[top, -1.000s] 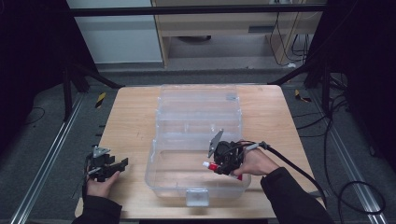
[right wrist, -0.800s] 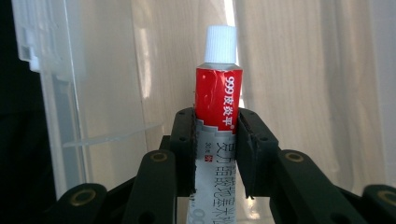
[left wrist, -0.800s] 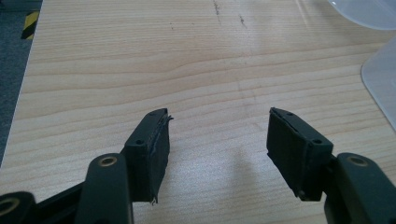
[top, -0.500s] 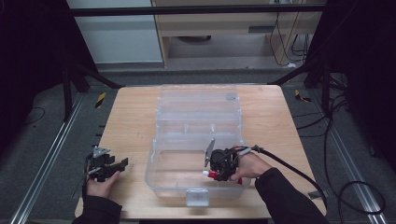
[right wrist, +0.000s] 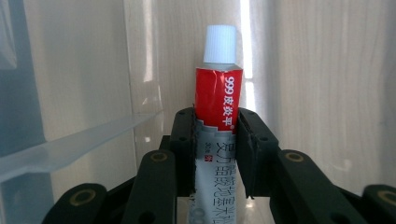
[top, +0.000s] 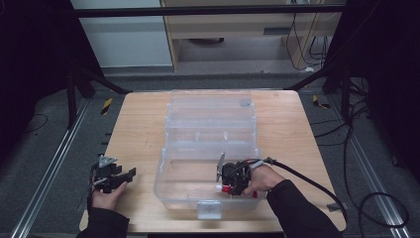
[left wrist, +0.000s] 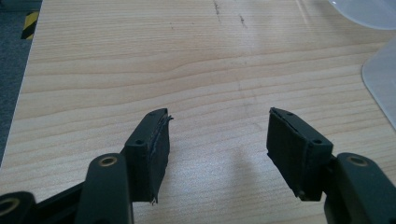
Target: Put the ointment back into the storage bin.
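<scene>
On the wooden table [top: 133,129] stands a clear plastic box [top: 210,124] with its lid open toward the far side. The right gripper [top: 224,182] is inside the near compartment of the box, and its two jaws are closed tight on a red and white tube [right wrist: 217,107] with a white cap [right wrist: 219,43]; the tube sticks out past the jaw tips, the cap pointing away from the gripper. In the right gripper view the clear wall of the box is around the tube. The left gripper [top: 124,176] rests low at the near left part of the table, beside the box, with its jaws wide apart and nothing between them, only bare wood
</scene>
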